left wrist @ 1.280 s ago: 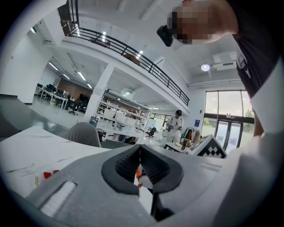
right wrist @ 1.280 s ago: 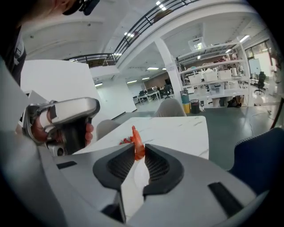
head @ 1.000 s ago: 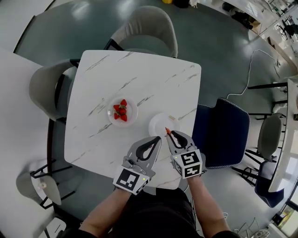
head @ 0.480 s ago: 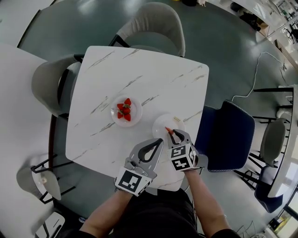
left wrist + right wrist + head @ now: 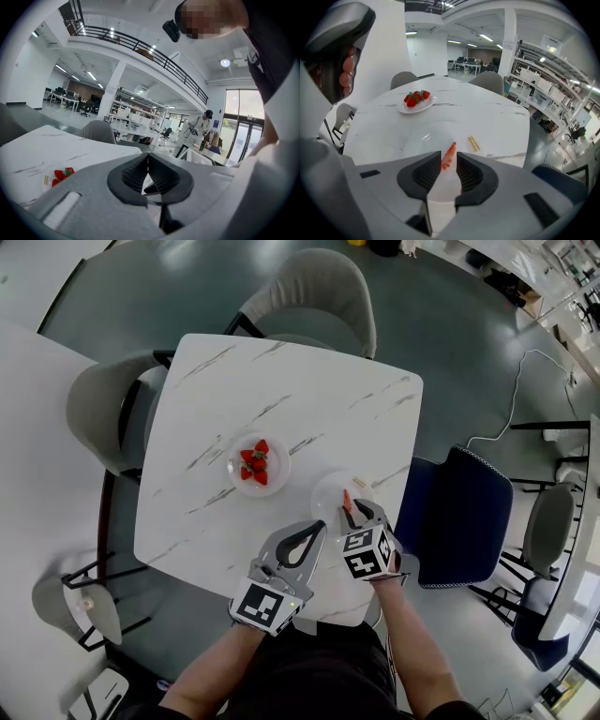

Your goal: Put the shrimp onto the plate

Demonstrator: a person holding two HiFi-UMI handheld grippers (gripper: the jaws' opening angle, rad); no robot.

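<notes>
Right claw (image 5: 349, 513) has shifted in over round white empty plate (image 5: 326, 493) during last second, its marker cube tipped more upright. Small orange shrimp (image 5: 448, 157) still pinched between pads, jaws only narrowly apart. Shrimp hangs above plate's near-right part; contact with plate not discernible. Left claw (image 5: 300, 542) closed tight, empty, parked just near-left of plate, unchanged. Judgement: carry done; lower and release remain.
</notes>
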